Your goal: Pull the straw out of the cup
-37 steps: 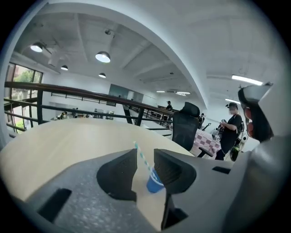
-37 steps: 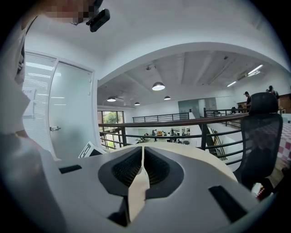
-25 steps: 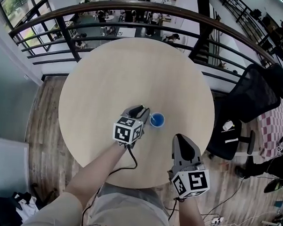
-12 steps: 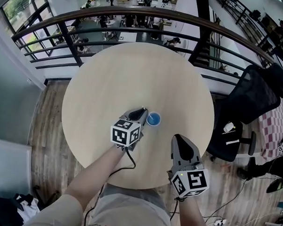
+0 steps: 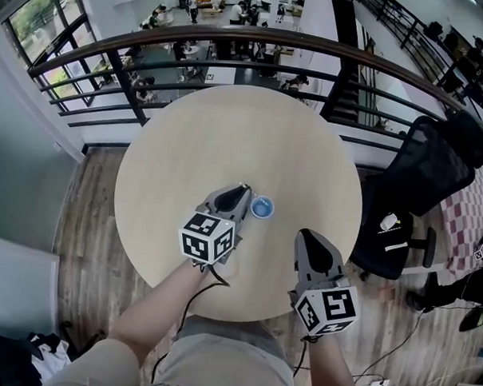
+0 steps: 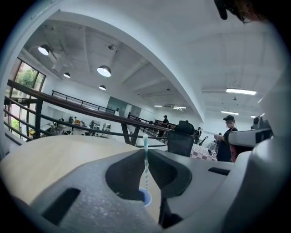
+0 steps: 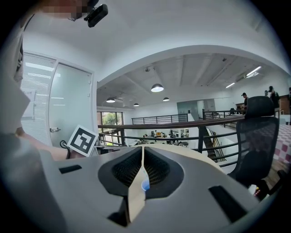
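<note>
Straw (image 6: 146, 159): striped white and teal, upright, long axis vertical, top end pointing straight up.

Left hand-held gripper (image 6: 146, 152): jaws nearly together, pinching the straw near its upper end. The straw's lower end sits at the mouth of the blue cup (image 6: 145, 197); I cannot tell whether it is clear of the rim.

In the head view the cup (image 5: 262, 207) stands near the middle of the round counter (image 5: 228, 124), just right of the left hand-held gripper's tips (image 5: 242, 188).

Right hand-held gripper (image 7: 142, 152): jaws together, nothing held, over the near right edge of the counter.

Against 1 second earlier: the left hand-held gripper's marker cube (image 5: 207, 237) looms larger, so that hand-held gripper has risen. The cup keeps its place.
</note>
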Tool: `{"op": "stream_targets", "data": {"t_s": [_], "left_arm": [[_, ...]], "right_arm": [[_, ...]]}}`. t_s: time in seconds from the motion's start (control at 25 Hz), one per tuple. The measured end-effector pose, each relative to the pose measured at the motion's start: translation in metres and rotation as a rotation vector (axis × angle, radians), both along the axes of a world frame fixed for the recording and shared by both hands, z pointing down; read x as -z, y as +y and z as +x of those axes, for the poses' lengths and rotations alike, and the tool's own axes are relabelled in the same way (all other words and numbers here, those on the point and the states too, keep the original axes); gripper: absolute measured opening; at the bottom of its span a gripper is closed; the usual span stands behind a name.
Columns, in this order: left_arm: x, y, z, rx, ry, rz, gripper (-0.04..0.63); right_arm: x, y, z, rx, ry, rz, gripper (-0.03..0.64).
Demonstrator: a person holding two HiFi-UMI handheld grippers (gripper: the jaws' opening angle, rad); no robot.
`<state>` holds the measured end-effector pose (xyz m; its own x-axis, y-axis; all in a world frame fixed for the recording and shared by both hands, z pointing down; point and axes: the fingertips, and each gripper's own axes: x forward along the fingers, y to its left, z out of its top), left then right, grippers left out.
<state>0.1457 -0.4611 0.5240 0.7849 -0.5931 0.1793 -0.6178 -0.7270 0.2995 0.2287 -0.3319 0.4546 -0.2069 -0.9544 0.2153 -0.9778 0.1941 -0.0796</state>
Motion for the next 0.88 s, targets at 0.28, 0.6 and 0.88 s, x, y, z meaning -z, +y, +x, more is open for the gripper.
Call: {"op": "stream_targets", "data": {"t_s": [0.28,0.6,0.88], "left_arm": [[0.074,0.027,-0.024,0.017,-0.003,0.143,0.035],[0.153,0.071,-0.051,0.066,-0.004,0.275,0.035],[0.189,0.111,-0.070,0.061,-0.055,0.416,0.035]], "right_arm": [[0.040,0.016,-0.003,0.010,0.004,0.059,0.026],[0.086,0.044,-0.011,0.034,0.033,0.128,0.026],[0.104,0.064,-0.023,0.052,0.075,0.157,0.026]]}}
